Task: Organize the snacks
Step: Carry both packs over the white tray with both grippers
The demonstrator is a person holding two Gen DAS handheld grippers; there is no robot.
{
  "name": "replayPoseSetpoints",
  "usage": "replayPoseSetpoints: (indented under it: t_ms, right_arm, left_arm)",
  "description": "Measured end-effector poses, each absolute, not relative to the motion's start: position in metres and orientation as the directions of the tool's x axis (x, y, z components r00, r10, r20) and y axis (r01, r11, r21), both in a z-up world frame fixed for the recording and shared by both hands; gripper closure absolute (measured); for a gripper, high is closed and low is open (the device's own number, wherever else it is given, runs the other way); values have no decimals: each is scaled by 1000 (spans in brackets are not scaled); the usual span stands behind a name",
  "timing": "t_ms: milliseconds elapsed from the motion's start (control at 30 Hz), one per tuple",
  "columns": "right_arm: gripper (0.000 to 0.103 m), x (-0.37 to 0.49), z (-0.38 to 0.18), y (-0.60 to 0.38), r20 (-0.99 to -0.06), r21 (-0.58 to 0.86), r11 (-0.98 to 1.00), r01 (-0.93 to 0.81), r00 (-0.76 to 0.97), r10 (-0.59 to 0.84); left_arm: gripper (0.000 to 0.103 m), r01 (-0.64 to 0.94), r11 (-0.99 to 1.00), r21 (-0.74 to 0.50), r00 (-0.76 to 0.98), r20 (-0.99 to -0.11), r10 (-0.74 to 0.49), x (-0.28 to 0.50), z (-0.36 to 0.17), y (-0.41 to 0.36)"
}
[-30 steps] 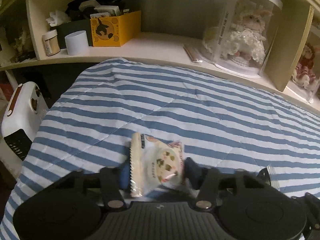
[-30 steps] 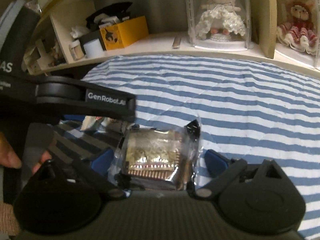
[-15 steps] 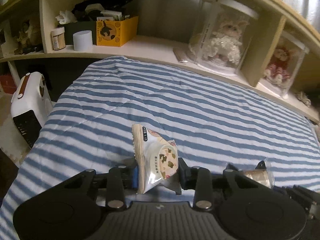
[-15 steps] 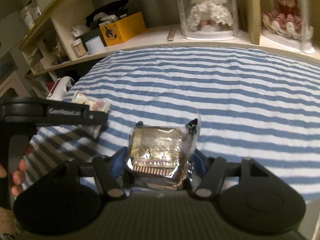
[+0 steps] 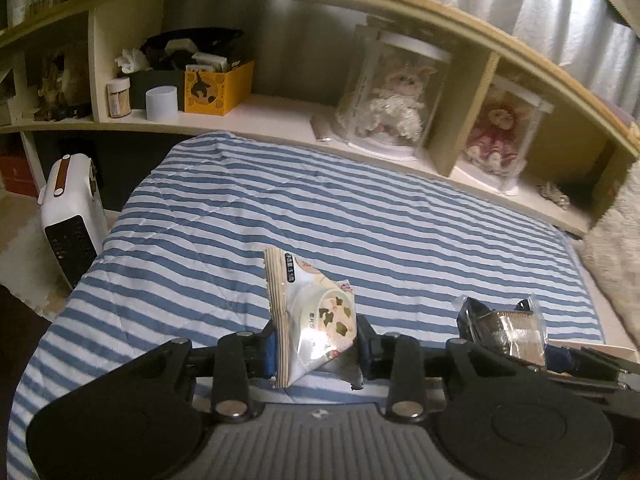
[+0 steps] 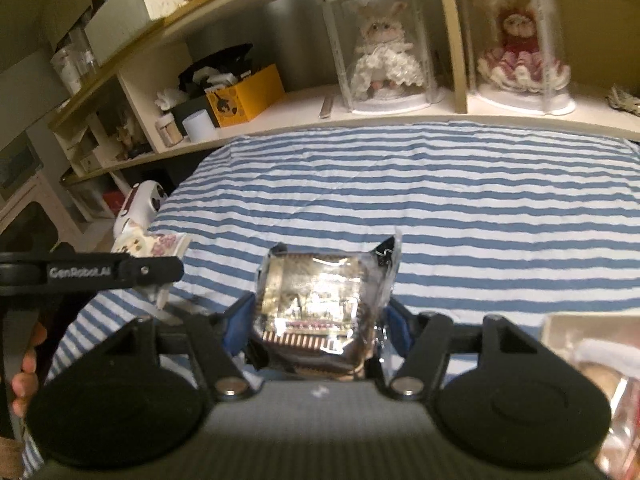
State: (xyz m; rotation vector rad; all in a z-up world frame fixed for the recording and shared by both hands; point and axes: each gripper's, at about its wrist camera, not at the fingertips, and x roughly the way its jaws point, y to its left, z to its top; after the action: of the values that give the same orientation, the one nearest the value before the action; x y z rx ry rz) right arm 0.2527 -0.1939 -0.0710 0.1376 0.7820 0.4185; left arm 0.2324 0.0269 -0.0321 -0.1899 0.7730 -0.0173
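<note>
Blue-and-white striped bed cover [image 5: 360,216] filling the middle of both views, with a cream wall shelf [image 5: 280,116] running along its far edge. On that shelf, beyond the cover: a yellow box [image 5: 218,88], a white cylinder [image 5: 161,103] just left of the box, a small jar [image 5: 119,97] further left, and 2 clear display cases, 1 holding a white-dressed doll [image 5: 394,108], the other a red-dressed doll [image 5: 500,128]. On the floor off the cover's left edge, a white heater [image 5: 72,216].

Left hand-held gripper [image 5: 316,346] raised above the near part of the cover, blue pads clamped on a white snack packet [image 5: 316,316], packet upright and tilted, its crimped edge pointing up. Right hand-held gripper [image 6: 316,320] likewise above the near edge of the cover, closed around a clear-wrapped brown snack [image 6: 320,300], wrapper ends sticking up at both corners. Same wrapped snack visible at the right of the white packet in the left wrist view, the 2 well apart. Blurred pale container [image 6: 592,360] at the cover's near right corner, contents unclear.
</note>
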Motion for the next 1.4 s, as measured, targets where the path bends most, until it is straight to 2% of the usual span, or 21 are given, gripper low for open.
replayPoseSetpoints:
  t_ms: [633,1167,1400]
  right_arm:
    - [31,157,-19,-275,-598,280,924,-262,705,381]
    - [31,106,-17,-362,-610,302,935,-184,717,338]
    - [31,94,-33,-400,-631,370,919,-138,689,357]
  left_arm:
    - [64,89,979,-182,741,-645,-187,143,9,-46]
    - [64,232,947,-220,703,-635,-320,103,7,-123]
    - [64,286,923,-258,657,-648,-384,93,-7,-157]
